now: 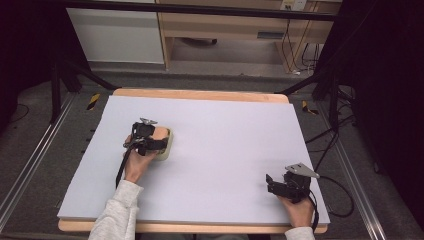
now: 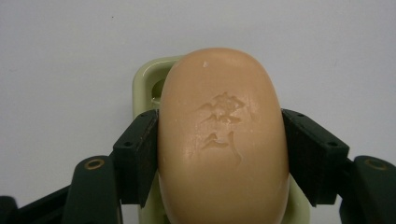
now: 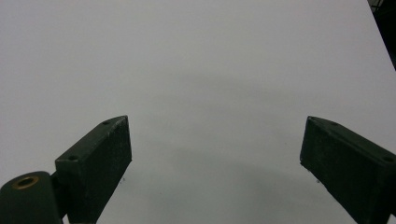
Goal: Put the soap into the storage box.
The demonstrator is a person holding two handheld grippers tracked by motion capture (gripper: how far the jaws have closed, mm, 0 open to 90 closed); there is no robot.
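My left claw point(image 2: 219, 154) is gripping the soap point(image 2: 222, 140) by both sides, over the green dish point(image 2: 145, 79) at nine o'clock on the table point(image 1: 225, 145). My right claw point(image 3: 215, 154) is gaping wide at four o'clock, well apart.

A pale grey worktop point(image 1: 225, 150) with wooden edging stands before a wooden cabinet point(image 1: 225, 25) and loose cables point(image 1: 300, 55).

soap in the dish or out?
In: the soap bar lies over the green soap dish, with the left gripper shut on its sides.
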